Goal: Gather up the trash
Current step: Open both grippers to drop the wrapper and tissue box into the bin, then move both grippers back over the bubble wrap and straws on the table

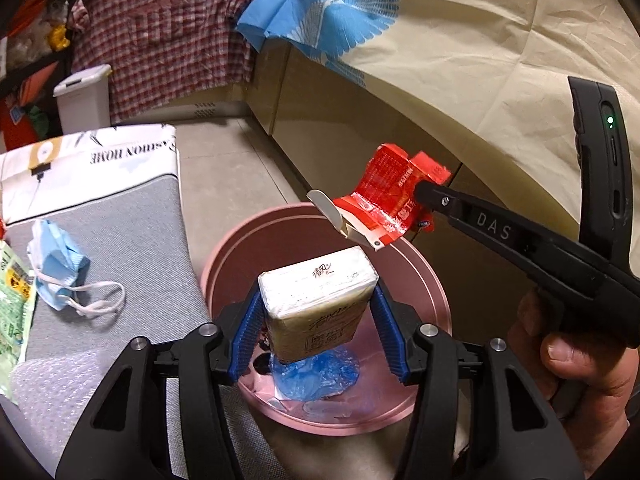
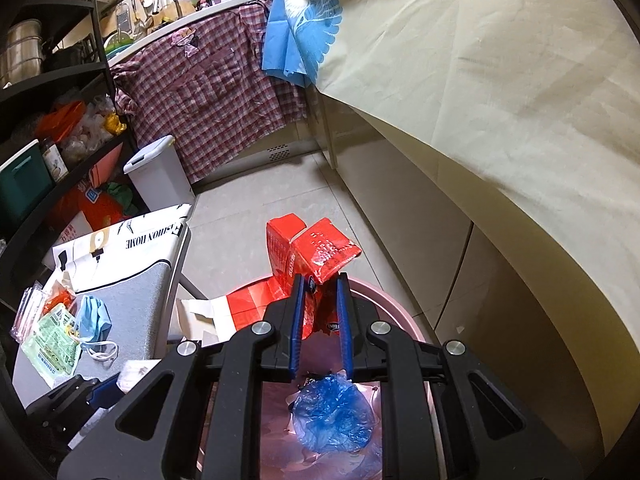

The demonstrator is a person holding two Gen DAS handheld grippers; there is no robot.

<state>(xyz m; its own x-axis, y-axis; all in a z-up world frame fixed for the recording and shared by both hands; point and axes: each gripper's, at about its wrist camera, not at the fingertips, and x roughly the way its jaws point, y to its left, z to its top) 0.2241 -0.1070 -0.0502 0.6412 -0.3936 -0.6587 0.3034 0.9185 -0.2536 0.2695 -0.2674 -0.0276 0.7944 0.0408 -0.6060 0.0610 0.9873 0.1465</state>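
Here the left gripper [image 1: 318,320] holds a tissue pack [image 1: 316,304] upright over the pink bin [image 1: 428,280]. Its blue pads [image 1: 250,328] press the pack's lower half on both sides, jaws about a pack-width apart. The pack's top is white, its lower part tan with printed characters.

The right gripper [image 2: 322,320] is nearly closed, its pads [image 2: 296,320] pinching a flattened red carton [image 2: 316,252]. The carton sticks up and forward past the fingertips, with a white flap trailing to the left, and it hangs above the bin's far rim [image 2: 368,286]. In the left wrist view the same carton [image 1: 396,200] sits just beyond and above the pack, apart from it, clamped at the tip of the right gripper's black fingers [image 1: 436,196]. The person's right hand [image 1: 576,364] grips the handle.

Inside the bin lies a crumpled blue bag [image 2: 332,416], seen in the left view directly below the pack [image 1: 316,372].

Left of the bin stands a grey table [image 1: 132,240]. A blue mask [image 1: 60,276] with white loops lies on it. A green wrapper [image 1: 14,300] lies at its left edge, just beside the mask. A white pedal bin [image 2: 160,174] stands farther back on the floor, by a checked shirt [image 2: 216,92].
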